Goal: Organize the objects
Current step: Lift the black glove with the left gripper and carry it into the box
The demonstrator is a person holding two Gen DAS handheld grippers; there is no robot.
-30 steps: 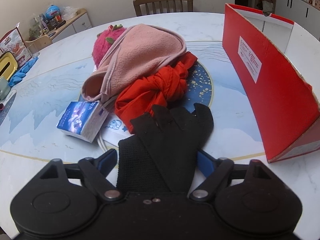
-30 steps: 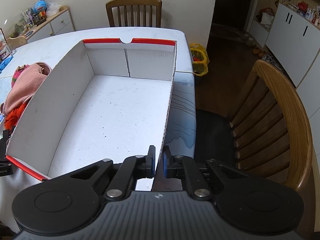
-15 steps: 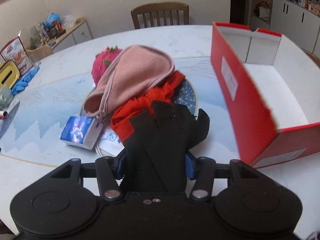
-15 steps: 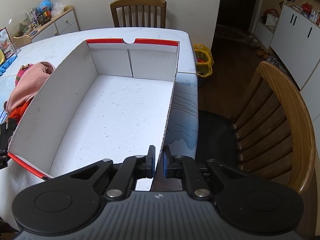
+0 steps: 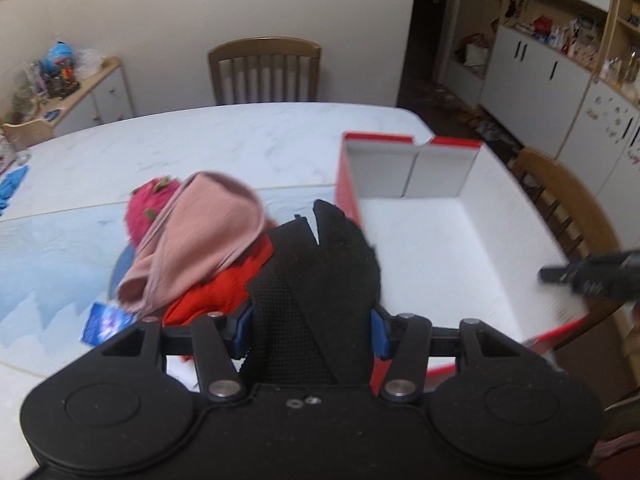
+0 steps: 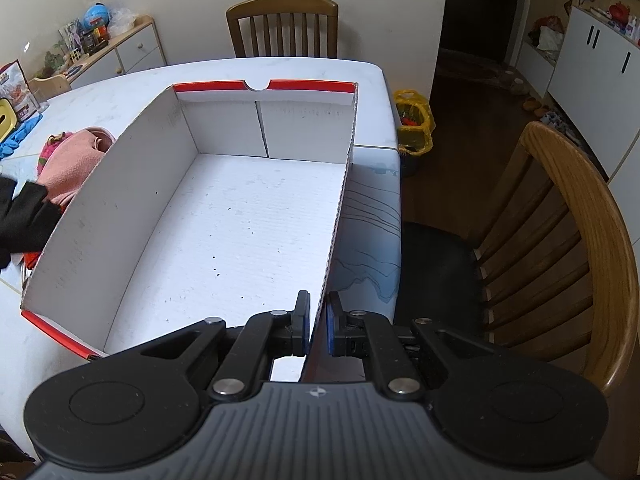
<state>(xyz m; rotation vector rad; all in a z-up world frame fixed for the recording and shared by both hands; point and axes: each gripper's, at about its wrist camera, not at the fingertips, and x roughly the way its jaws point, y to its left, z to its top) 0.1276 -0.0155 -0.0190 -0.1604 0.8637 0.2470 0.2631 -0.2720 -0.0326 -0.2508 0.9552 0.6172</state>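
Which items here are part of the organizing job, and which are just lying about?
In the job:
black knit glove, gripped by the left tool
red-and-white cardboard box, its wall pinched by the right tool
pink fleece cloth
red fabric bundle

Lying about:
wooden chair
yellow plastic bag

A black glove [image 5: 320,276] stood upright, clamped at its cuff, its fingers raised beside the box's left wall. The red box [image 6: 224,216], white inside and open-topped, sat on the desk [image 5: 200,140]. Pink cloth [image 5: 200,236] lay draped over red cloth [image 5: 224,288] and a magenta plush item [image 5: 150,208], left of the box.
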